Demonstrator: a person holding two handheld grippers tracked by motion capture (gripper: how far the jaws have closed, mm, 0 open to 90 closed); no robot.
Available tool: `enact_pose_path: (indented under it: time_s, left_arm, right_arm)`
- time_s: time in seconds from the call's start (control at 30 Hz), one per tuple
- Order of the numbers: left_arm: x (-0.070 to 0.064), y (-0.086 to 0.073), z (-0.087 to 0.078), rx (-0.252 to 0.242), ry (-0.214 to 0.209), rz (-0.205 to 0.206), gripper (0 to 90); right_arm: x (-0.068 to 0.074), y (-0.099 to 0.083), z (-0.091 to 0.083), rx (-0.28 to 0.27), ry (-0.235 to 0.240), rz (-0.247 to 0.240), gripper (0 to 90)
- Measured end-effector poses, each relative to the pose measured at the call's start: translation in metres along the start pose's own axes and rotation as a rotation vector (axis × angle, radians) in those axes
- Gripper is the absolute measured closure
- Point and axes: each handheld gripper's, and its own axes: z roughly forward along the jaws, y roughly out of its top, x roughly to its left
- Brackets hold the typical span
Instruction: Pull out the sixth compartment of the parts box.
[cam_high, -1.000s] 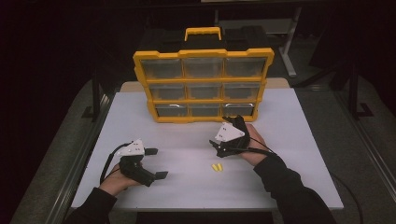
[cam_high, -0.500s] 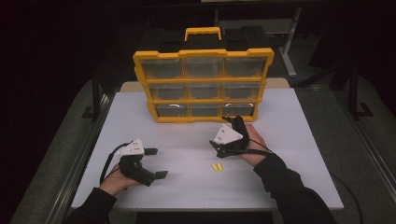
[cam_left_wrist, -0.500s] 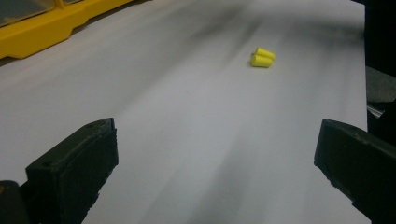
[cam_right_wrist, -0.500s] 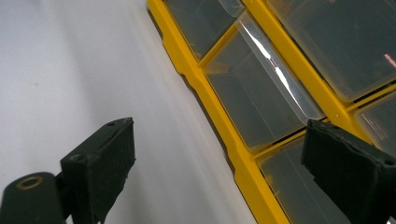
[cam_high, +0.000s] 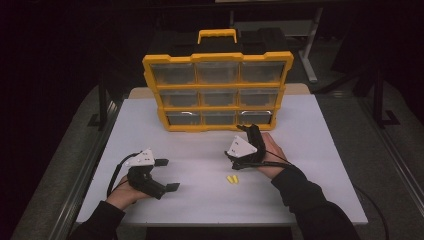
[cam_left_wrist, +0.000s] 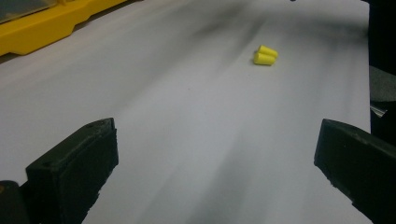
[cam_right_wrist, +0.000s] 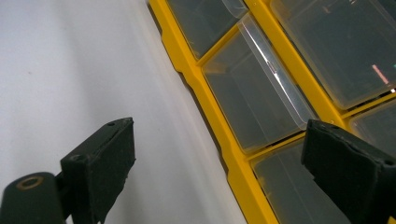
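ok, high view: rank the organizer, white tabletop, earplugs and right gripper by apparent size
1. white tabletop
2. organizer
3. right gripper
4. earplugs, by far the smallest

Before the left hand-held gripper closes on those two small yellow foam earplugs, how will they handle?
The two small yellow foam earplugs look rounded and tapered, so a nudge would likely roll them across the smooth white tabletop. They probably weigh almost nothing and squash under the jaws. They lie touching, so one may get knocked away.
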Motion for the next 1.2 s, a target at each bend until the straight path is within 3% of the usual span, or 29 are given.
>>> enact_pose_path:
  time_s: [0.87,1.2]
  left_arm:
    - [-0.002,0.000,0.000,-0.003,0.010,0.018,0.0]
    - [-0.002,0.000,0.000,-0.001,0.013,0.018,0.0]
  right_arm:
    - [0.008,0.001,0.001,0.020,-0.045,-0.102,8.9]
    - [0.011,0.000,0.002,0.023,-0.065,-0.167,9.0]
